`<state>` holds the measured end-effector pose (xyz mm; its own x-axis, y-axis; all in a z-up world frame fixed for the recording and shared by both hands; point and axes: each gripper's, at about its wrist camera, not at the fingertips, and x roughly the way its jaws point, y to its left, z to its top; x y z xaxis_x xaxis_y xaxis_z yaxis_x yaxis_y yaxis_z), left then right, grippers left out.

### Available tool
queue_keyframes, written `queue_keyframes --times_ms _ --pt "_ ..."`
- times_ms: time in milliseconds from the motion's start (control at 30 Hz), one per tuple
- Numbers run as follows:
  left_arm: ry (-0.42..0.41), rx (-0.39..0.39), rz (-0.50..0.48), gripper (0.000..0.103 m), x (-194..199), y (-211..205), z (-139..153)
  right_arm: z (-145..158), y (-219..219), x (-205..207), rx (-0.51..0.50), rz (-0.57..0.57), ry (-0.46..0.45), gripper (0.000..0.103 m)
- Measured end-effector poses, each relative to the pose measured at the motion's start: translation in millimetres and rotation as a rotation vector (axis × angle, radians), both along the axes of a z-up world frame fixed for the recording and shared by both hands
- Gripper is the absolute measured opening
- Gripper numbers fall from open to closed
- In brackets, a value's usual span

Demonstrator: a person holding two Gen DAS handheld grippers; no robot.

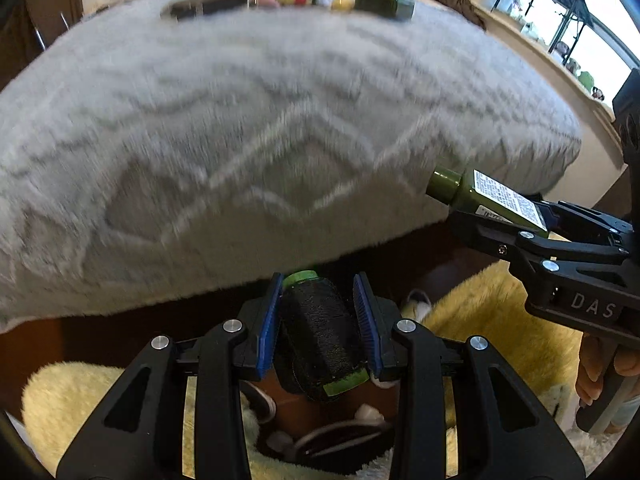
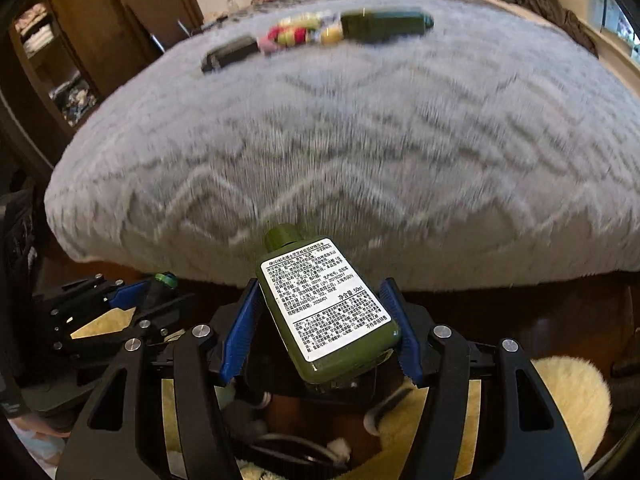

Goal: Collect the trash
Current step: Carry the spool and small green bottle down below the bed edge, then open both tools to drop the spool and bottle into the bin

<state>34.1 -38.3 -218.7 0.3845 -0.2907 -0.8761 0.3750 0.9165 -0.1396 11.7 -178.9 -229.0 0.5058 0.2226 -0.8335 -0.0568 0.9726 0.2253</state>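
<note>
Carry step: left gripper [image 1: 318,320] clamps spool [image 1: 320,336], right gripper [image 2: 320,328] clamps bottle [image 2: 326,308]; next needs a bin, none visible.

Both fisheye views bow straight lines and darken toward the corners. Daylight enters through the window [image 1: 568,20], overexposed at upper right in the left wrist view. Motion blur smears the grey bed cover [image 1: 256,128] and the items at its far edge; the printed bottle label [image 2: 326,300] stays sharp. The floor below lies in shadow.

Grey furry bed [image 1: 280,140] ahead, blocking.
</note>
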Motion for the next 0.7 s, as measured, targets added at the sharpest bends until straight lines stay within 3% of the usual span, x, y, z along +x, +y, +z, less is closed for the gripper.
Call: queue_keyframes --times_ms 367,700 --pt "0.192 0.034 -0.009 0.034 5 -8 -64 -53 8 7 -0.02 0.004 0.15 0.062" --pt "0.243 0.028 -0.006 0.036 5 -7 -78 -74 12 9 0.004 0.016 0.189 0.062"
